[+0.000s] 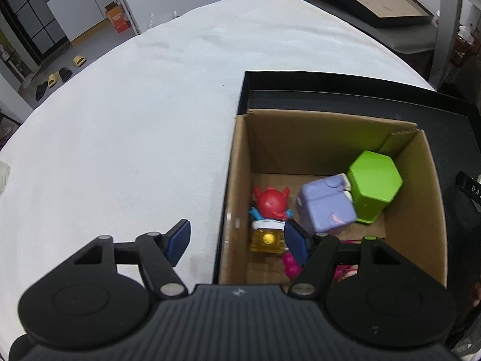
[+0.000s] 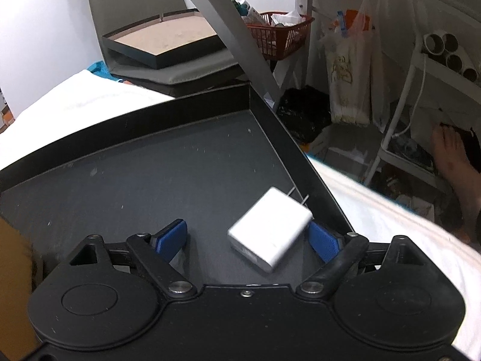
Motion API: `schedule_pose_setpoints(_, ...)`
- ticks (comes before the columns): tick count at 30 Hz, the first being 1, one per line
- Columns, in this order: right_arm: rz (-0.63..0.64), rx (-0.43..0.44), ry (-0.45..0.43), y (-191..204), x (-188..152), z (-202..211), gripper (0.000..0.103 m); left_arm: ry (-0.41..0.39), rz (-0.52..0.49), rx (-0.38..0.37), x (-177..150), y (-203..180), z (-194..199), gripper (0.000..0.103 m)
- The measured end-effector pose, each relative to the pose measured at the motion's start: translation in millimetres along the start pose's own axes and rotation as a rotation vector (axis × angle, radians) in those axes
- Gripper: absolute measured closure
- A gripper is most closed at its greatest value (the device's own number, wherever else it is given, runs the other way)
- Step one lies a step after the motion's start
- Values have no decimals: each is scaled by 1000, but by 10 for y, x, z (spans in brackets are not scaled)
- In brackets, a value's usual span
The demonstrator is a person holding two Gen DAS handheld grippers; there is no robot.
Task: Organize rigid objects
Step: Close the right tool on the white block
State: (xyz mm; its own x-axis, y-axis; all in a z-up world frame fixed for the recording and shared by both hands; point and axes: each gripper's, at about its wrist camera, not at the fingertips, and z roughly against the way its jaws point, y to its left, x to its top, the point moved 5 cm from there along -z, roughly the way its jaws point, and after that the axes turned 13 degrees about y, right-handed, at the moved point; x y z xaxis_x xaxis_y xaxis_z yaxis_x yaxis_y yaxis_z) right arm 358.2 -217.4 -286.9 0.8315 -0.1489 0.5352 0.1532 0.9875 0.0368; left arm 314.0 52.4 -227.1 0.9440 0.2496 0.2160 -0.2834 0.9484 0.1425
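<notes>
Cardboard box [image 1: 237, 180] in black tray [image 2: 150, 180] holding toys, left gripper [image 1: 237, 237] fingers spread astride its wall, white charger [image 2: 270, 228] on tray floor between right gripper [image 2: 249, 240] spread fingers, untouched

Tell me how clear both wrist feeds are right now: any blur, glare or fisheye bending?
Left wrist view: sharp enough, but the table edge bows with fisheye bending, and the green block shows a soft sheen. Right wrist view: the white charger is smeared by motion blur and washed out; the tray rim curves.
</notes>
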Motion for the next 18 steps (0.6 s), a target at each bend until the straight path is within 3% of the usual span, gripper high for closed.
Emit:
schedule_pose_setpoints(4, 28, -18, -19, 36, 25, -14, 28, 18, 6, 3, -14, 28, -53, 36)
schedule_pose_setpoints(7, 68, -20, -15, 85, 20, 24, 48, 26, 6, -1, -12, 25, -66, 36)
schedule_pose_setpoints(8, 82, -21, -10, 105, 19, 43, 64, 24, 6, 1, -11, 23, -56, 36)
schedule_pose_setpoints(18, 101, 14, 61, 120, -74, 158, 67, 4, 5, -17, -96, 47, 91, 36)
